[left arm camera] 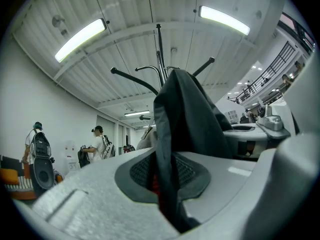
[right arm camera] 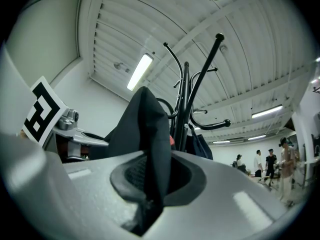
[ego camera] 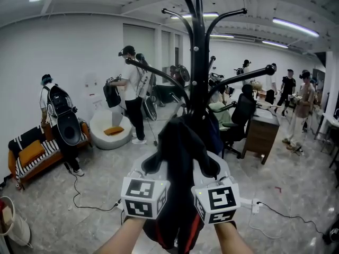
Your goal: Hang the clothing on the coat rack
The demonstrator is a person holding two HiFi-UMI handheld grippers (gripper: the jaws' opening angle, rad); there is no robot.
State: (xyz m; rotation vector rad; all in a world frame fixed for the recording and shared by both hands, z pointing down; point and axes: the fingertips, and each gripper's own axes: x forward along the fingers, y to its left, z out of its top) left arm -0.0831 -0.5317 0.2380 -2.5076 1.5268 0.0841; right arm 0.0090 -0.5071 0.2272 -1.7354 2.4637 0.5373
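Black fabric, a garment (ego camera: 177, 163) with a red stripe (ego camera: 194, 230) near its lower edge, hangs bunched at the middle of the head view and trails down to 6 o'clock.

Left gripper (left arm camera: 167, 184): jaws pressed together on a fold of the garment, which rises in a peak out of the pads toward 12 o'clock. In the head view it sits at 7 o'clock of the cloth.

Right gripper (right arm camera: 150, 184): jaws likewise clamped on a fold of the same garment, the cloth standing up from the pads and a tail dropping to 6 o'clock. In the head view it sits at 5 o'clock of the cloth, just beside the left one.

Coat rack (ego camera: 197, 62): black metal pole, upright, with curved arms spreading from its top; it stands directly behind the garment at 12 o'clock. The garment's upper edge overlaps the lower pole in the head view; contact cannot be confirmed. No arm carries the black garment. A dark blue fabric item (right arm camera: 202, 144) hangs on the rack at 3 o'clock of the pole.

Surroundings: a striped sofa (ego camera: 32, 155) at 9 o'clock, with a person (ego camera: 58, 118) wearing a backpack beside it.
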